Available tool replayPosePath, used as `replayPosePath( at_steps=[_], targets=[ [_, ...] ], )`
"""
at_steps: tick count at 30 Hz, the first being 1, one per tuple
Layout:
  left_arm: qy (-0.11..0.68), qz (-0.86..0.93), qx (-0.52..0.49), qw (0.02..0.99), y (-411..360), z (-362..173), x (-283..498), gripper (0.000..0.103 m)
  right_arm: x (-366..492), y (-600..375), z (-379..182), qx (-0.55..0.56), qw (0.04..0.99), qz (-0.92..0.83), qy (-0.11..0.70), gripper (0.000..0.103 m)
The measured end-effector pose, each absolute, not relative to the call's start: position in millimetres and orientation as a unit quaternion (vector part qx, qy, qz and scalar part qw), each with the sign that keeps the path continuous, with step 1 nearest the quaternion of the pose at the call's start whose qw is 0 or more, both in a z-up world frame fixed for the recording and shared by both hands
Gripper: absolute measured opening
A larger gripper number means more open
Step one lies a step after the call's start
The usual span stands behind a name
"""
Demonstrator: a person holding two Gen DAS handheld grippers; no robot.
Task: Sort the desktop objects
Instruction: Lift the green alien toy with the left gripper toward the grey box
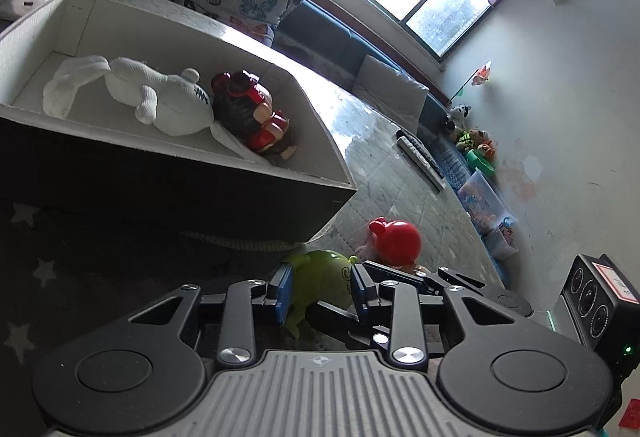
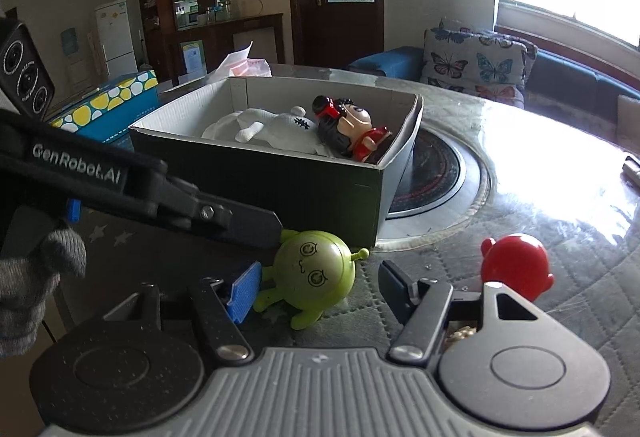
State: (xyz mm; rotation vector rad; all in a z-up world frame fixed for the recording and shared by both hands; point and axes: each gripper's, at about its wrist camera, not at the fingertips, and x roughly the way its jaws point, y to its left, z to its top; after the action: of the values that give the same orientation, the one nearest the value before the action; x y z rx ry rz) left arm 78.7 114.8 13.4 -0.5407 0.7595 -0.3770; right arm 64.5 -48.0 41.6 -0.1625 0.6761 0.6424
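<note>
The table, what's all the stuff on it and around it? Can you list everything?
green alien toy: 1, green, lying on table before the box
red toy: 1, red, on table, right of alien
box: 1, dark outside, white inside, on table
white plush: 1, white, inside box
doll: 1, red and black, inside box
butterfly cushion: 1, sofa behind
left gripper: open, around alien
right gripper: open, near alien
</note>
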Motion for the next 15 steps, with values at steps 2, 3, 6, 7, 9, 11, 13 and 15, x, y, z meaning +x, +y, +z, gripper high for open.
replayPosePath(
  at_steps=[2,3,6,7,9,11,13,15],
  targets=[
    [0.367,-0.182,-0.263,0.873,115.2,10.2,81.5,0.034,66.7,-46.9,39.1,-0.076,0.888,0.312,0.330,0.064],
    [0.369,-0.183,-0.264,0.872,115.4,8.5,82.6,0.034,67.1,-46.8,38.1,-0.075,0.887,0.314,0.331,0.060],
    [0.371,-0.185,-0.269,0.869,116.4,5.4,86.2,0.034,69.3,-44.7,35.8,-0.070,0.885,0.316,0.335,0.056],
    [0.373,-0.187,-0.271,0.868,116.4,4.4,87.8,0.035,70.1,-43.9,34.6,-0.068,0.884,0.317,0.337,0.054],
    [0.375,-0.188,-0.274,0.865,116.8,1.9,91.4,0.037,71.1,-42.3,33.1,-0.067,0.883,0.316,0.339,0.052],
    [0.375,-0.188,-0.280,0.863,117.7,0.7,92.6,0.037,70.8,-41.4,32.2,-0.069,0.885,0.311,0.338,0.049],
    [0.374,-0.190,-0.282,0.863,118.5,2.0,91.4,0.035,70.5,-41.9,33.4,-0.067,0.885,0.312,0.340,0.049],
    [0.371,-0.194,-0.279,0.864,118.5,6.1,87.4,0.035,67.2,-42.3,37.0,-0.071,0.885,0.314,0.337,0.049]
  ],
)
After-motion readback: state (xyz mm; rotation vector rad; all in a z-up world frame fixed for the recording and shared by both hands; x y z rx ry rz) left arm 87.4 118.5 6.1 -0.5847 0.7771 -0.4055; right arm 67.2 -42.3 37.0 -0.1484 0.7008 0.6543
